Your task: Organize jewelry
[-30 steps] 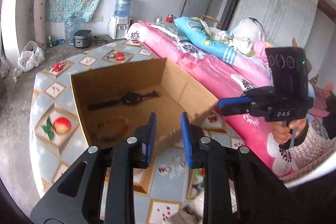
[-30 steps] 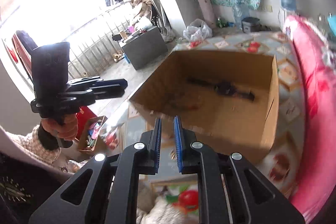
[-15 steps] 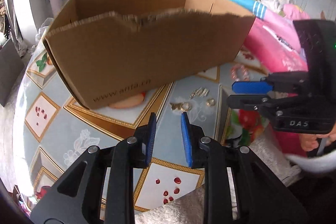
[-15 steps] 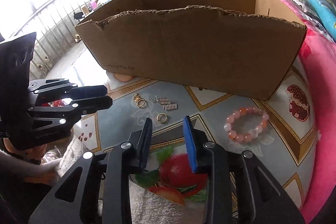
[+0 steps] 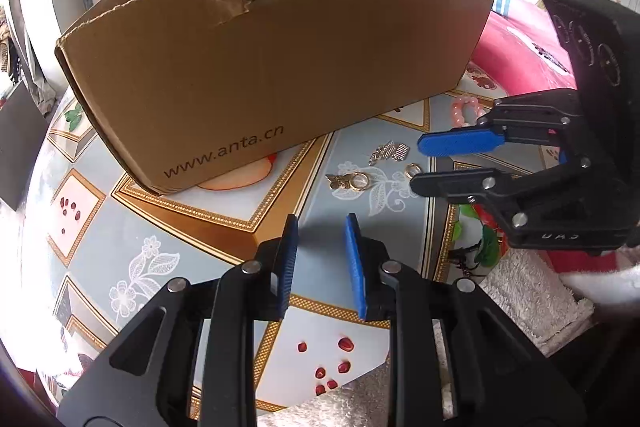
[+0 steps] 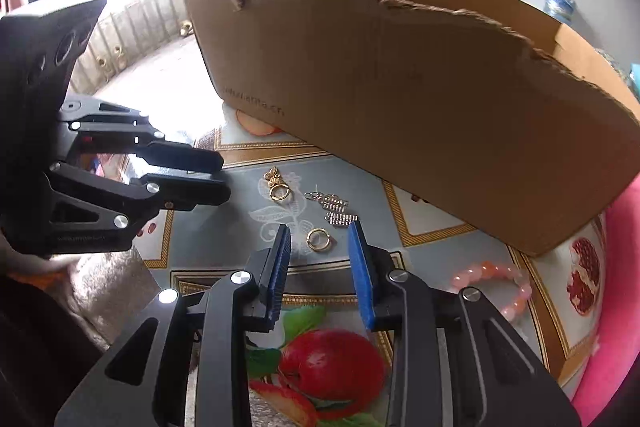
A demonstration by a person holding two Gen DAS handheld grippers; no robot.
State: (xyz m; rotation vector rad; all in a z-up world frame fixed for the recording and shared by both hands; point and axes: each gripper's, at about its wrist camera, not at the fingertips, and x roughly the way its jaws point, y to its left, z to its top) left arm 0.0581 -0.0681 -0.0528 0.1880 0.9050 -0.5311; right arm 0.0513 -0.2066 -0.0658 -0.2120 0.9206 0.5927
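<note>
One box [image 6: 420,99], two gold rings [image 6: 319,239], one charm [image 6: 273,175], two earrings [image 6: 336,209], one pink bracelet [image 6: 504,281], left gripper [image 5: 320,259] and right gripper [image 6: 320,259] both slightly open, empty.

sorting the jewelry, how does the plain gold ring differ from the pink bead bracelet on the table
The plain gold ring is a small, smooth metal hoop; the pink bead bracelet is a much bigger loop of round beads. The ring lies just ahead of the right claw, in line with its gap; the bracelet sits off to that claw's right. Both lie flat on the table, outside the cardboard box.
</note>
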